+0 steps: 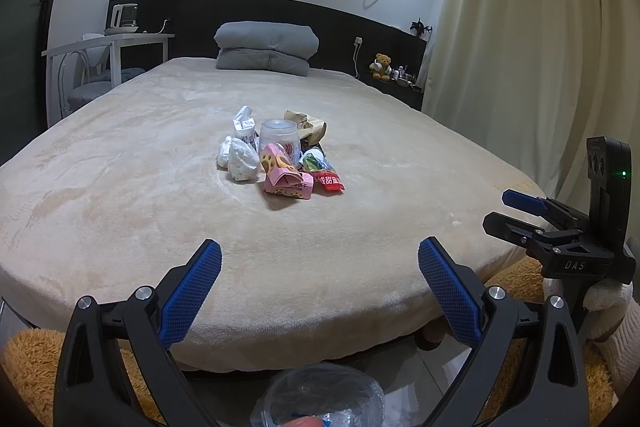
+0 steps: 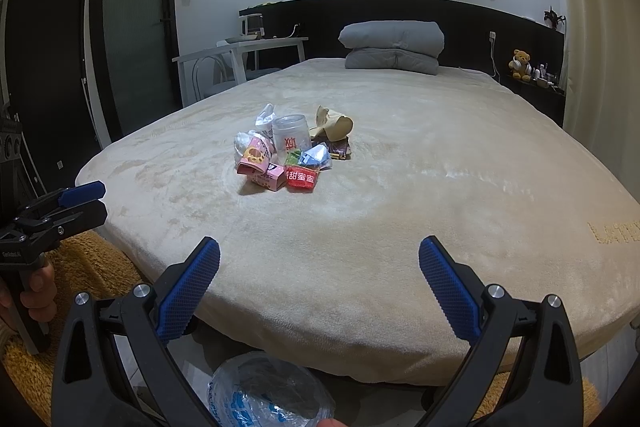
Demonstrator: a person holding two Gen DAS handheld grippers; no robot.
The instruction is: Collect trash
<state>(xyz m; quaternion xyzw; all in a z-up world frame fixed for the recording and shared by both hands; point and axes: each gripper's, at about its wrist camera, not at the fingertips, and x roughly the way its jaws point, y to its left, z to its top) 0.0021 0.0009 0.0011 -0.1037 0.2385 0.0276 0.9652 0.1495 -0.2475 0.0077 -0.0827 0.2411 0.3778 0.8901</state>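
Observation:
A pile of trash (image 1: pixel 280 155) lies mid-bed: a clear plastic cup (image 1: pixel 279 139), white crumpled wrappers (image 1: pixel 240 161), a pink snack box (image 1: pixel 286 175), a red packet (image 1: pixel 329 183) and a brown paper bag (image 1: pixel 310 125). The pile also shows in the right wrist view (image 2: pixel 288 151). My left gripper (image 1: pixel 320 291) is open and empty over the bed's near edge. My right gripper (image 2: pixel 320 287) is open and empty too, level with it. Each shows from the side in the other's view: the right gripper (image 1: pixel 516 207) and the left gripper (image 2: pixel 86 201). A clear bin liner (image 1: pixel 320 399) sits below the bed's foot.
The beige bed (image 1: pixel 120 187) fills the view. A folded grey duvet (image 1: pixel 266 47) lies at its head. A white table (image 1: pixel 108 47) with a kettle stands left. A teddy bear (image 1: pixel 382 67) sits on a shelf right, by cream curtains (image 1: pixel 520 47). An orange rug (image 1: pixel 32 367) covers the floor.

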